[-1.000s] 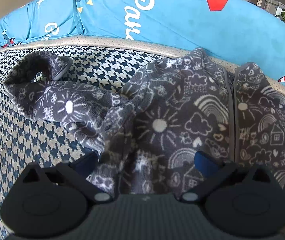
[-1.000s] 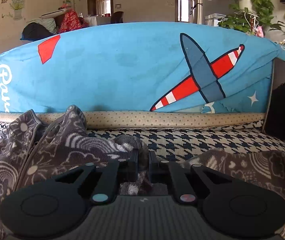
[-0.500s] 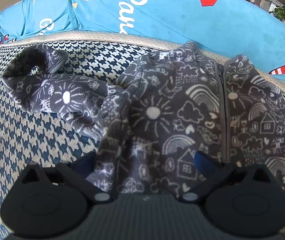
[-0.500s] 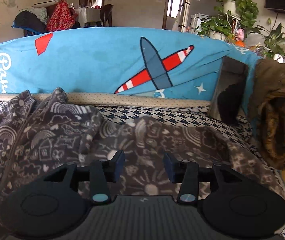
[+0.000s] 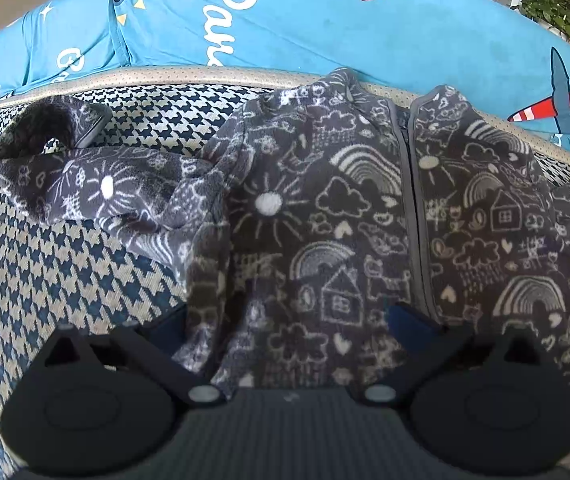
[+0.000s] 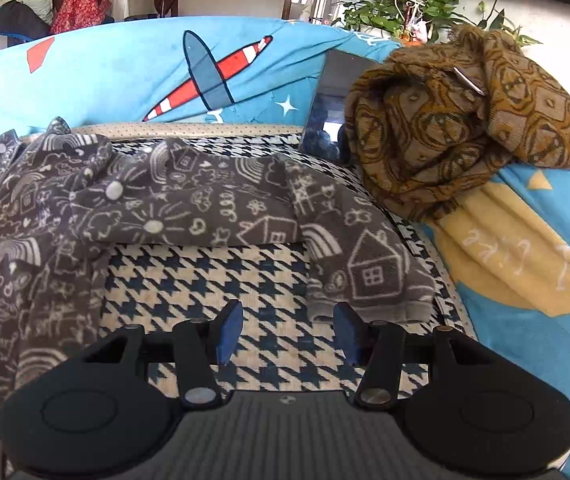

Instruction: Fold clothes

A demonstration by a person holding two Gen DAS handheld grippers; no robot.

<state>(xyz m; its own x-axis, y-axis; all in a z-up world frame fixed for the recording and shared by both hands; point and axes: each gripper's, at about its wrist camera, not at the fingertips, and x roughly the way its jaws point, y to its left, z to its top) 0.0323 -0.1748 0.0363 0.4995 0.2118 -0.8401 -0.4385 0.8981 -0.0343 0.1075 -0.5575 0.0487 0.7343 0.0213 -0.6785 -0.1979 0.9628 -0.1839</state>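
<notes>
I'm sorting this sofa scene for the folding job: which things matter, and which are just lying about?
Belongs to the job:
- grey doodle-print fleece jacket
- its right sleeve
- its left sleeve

Just lying about:
- brown patterned shawl
- tablet
- blue aeroplane sofa cover
- yellow blanket

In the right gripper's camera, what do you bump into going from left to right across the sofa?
Grey jacket body → its sleeve → sleeve cuff → brown patterned scarf → yellow patch on the blue blanket.
</notes>
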